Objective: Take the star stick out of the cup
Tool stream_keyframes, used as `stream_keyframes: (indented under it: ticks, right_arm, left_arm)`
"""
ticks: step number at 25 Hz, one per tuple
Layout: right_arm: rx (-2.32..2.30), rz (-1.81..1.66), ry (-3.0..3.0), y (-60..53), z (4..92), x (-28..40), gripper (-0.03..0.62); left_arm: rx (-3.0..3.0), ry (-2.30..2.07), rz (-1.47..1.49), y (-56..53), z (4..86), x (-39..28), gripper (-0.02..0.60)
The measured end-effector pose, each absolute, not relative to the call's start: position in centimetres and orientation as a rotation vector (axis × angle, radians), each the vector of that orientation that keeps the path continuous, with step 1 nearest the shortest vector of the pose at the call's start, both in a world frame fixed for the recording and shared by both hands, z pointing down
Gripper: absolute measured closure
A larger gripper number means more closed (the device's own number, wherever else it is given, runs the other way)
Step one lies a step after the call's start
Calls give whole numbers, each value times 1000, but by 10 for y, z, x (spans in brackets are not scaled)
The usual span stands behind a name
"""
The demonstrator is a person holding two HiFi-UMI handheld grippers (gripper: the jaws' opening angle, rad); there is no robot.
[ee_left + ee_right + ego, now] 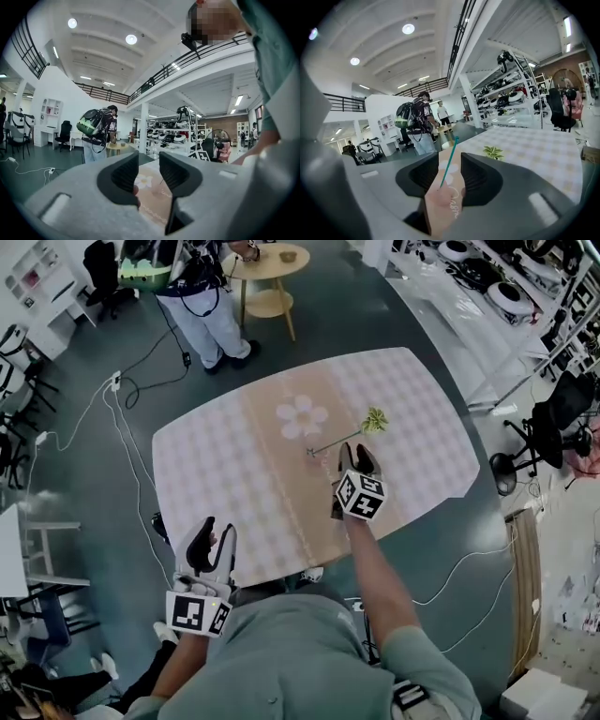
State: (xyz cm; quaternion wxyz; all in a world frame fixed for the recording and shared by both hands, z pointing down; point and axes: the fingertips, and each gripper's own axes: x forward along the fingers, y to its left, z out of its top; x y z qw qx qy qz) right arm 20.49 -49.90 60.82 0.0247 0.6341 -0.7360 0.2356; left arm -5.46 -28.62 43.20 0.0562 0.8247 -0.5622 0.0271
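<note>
A green star head (375, 419) lies on the checked tablecloth (216, 474), and its thin stick (337, 442) runs left across the tan strip. It sits just beyond my right gripper (357, 452). In the right gripper view the star (493, 152) shows past the right jaw. A thin teal stick (449, 159) slants up through the gap of the right gripper (450, 160). Its lower end meets what looks like a pink cup (443, 206) with white script. The jaws stand wide apart. My left gripper (214, 531) hangs open and empty (148, 161) over the table's near edge.
A flower print (302, 416) marks the tan strip. A person with a green backpack (202, 296) stands beyond the table beside a round wooden side table (272, 263). Cables (131, 381) trail on the floor at left. An office chair (562, 418) and shelves stand at right.
</note>
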Motion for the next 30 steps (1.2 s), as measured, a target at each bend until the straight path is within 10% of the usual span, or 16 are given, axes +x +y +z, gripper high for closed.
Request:
stream_keyframes:
  ticks: [30]
  right_arm:
    - [1963, 441, -2440, -506, 505, 156, 586]
  left_arm:
    - [2563, -1601, -5, -356, 434, -94, 442]
